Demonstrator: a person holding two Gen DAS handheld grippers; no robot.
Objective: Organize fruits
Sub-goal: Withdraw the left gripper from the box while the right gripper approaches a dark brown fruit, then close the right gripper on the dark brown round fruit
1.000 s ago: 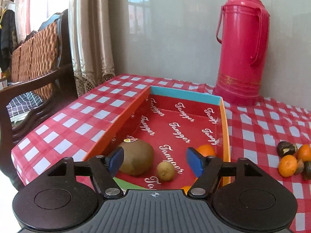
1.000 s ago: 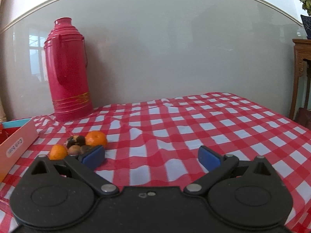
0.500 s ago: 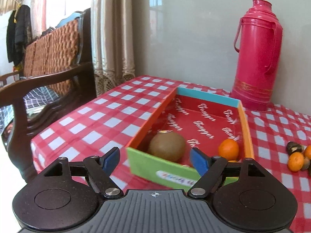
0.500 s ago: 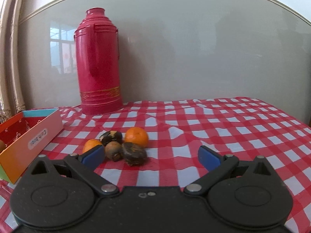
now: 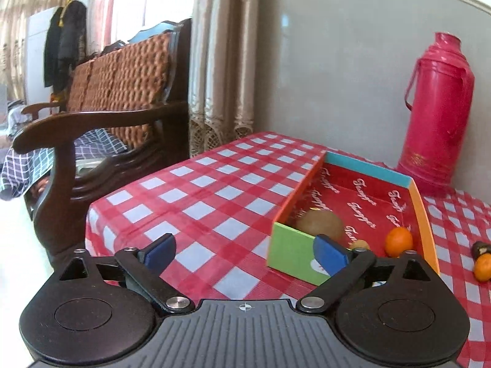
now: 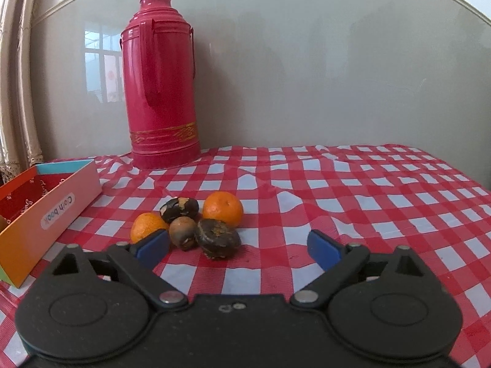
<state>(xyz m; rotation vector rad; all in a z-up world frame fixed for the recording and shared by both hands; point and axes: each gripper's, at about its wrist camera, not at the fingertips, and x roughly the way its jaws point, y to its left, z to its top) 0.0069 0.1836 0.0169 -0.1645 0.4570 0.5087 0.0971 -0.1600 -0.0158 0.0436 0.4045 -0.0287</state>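
Note:
A colourful cardboard box [image 5: 293, 254] with a red inside lies on the checked tablecloth. It holds a brown kiwi [image 5: 320, 224], a small tan fruit [image 5: 359, 244] and an orange [image 5: 398, 241]. My left gripper [image 5: 245, 253] is open and empty, just left of the box's near end. In the right wrist view a small pile sits on the cloth: two oranges [image 6: 223, 208] [image 6: 146, 226] and three dark brown fruits [image 6: 218, 237]. My right gripper [image 6: 239, 247] is open and empty, just in front of the pile. The box's side [image 6: 52, 211] shows at the left.
A tall red thermos [image 6: 161, 92] stands at the back against the wall, behind the box and the pile. A wooden chair [image 5: 101, 141] with a woven back stands off the table's left edge. The cloth [image 6: 383, 202] stretches to the right.
My left gripper has pulled back and swung left, out of the box, empty. My right gripper has turned left and closed in on the fruit pile.

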